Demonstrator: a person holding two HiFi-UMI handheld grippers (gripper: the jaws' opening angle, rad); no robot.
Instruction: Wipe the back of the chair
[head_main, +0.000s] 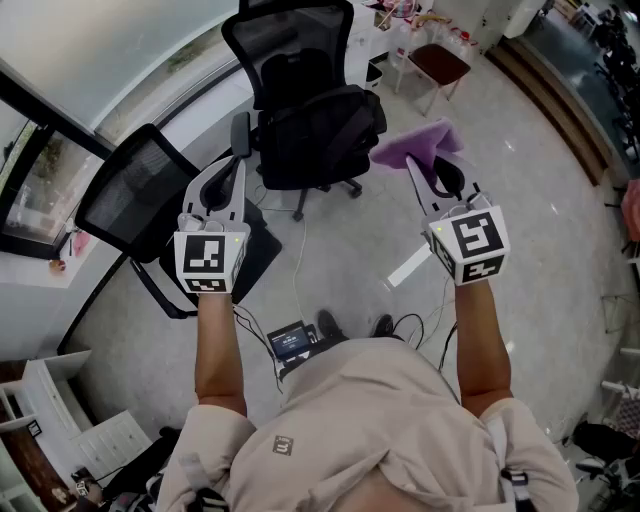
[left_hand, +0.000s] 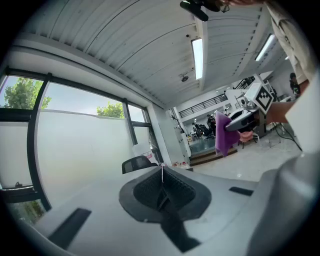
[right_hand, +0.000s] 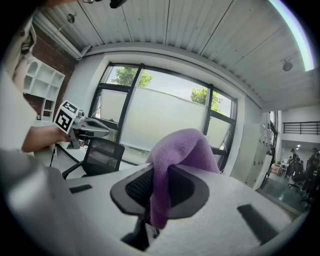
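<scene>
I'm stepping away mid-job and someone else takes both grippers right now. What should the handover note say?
The left hand-held gripper is shut and empty, held up in the air.
The right hand-held gripper is shut on the purple cloth, which hangs free.
The black chair stands just ahead; the cloth is not on it.
Done: cloth in grip.
Left: bring the cloth to the chair's back and wipe it.

The chair (head_main: 310, 110) is placed ahead, between the left gripper (head_main: 236, 160) and the right gripper (head_main: 428, 170). A cloth (head_main: 415, 143) is clamped in the right gripper, just right of the chair. A second chair (head_main: 140, 195) is set further left.
</scene>
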